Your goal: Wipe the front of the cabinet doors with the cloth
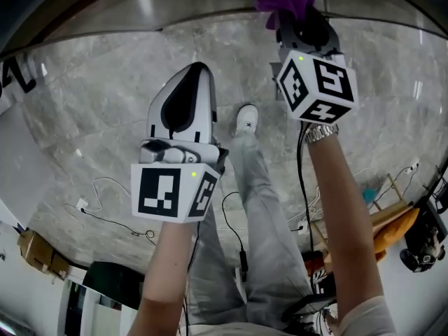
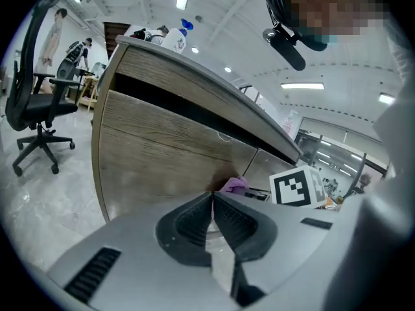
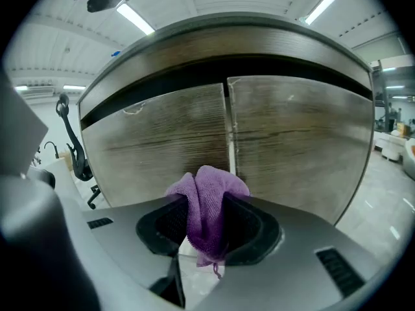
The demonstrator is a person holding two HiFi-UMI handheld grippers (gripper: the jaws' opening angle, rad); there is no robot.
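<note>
The wood-grain cabinet has two doors, a left door (image 3: 155, 148) and a right door (image 3: 298, 141), which meet at a vertical seam. My right gripper (image 3: 206, 201) is shut on a purple cloth (image 3: 207, 212), and the bunched cloth sits low, right in front of that seam. In the head view the purple cloth (image 1: 285, 3) is up against the cabinet base (image 1: 175, 2) at the top. My left gripper (image 2: 213, 196) is shut with nothing in it and hangs back from the cabinet front (image 2: 162, 151), left of the right gripper (image 1: 299, 28). The left gripper view also catches the cloth (image 2: 235, 185).
A black office chair (image 2: 39, 109) stands left of the cabinet. A spray bottle (image 2: 178, 36) is on the cabinet top. Cables (image 1: 105, 215) trail over the marble floor, with the person's shoe (image 1: 246, 120) between the grippers and clutter (image 1: 392, 222) at the right.
</note>
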